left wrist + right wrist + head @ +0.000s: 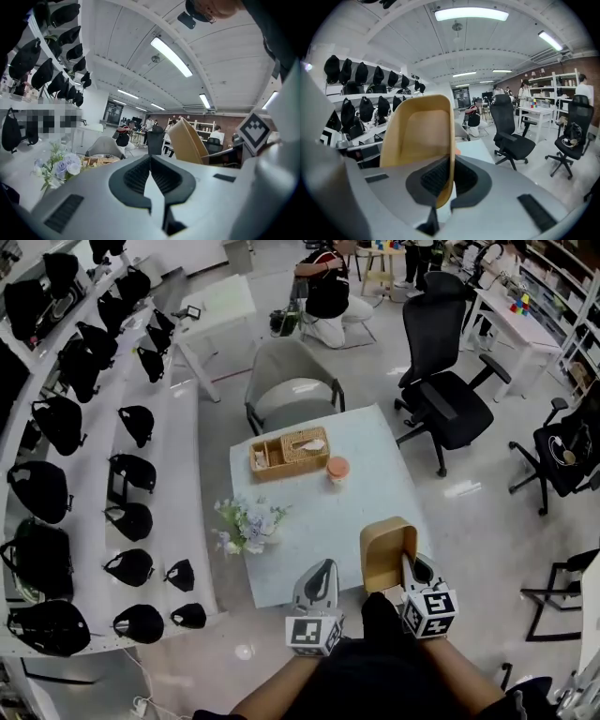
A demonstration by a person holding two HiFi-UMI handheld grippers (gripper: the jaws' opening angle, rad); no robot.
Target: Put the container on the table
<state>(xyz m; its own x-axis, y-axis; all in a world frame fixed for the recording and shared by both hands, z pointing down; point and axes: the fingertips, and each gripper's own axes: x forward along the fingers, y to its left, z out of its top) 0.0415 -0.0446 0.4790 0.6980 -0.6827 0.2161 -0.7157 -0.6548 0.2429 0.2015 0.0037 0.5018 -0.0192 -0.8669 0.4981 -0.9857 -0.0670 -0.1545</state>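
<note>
The container is a tan wooden box with rounded corners, tilted up above the near right edge of the pale table. My right gripper is shut on its right wall. In the right gripper view the container fills the middle, its thin wall pinched between the dark pads of my right gripper. My left gripper hangs just left of the container over the table's near edge. In the left gripper view the tips of my left gripper meet with nothing between them, and the container shows to the right.
On the table stand a wicker tissue basket, an orange-lidded cup and a bunch of pale flowers. A grey armchair sits behind it and a black office chair to the right. Shelves of black bags run along the left.
</note>
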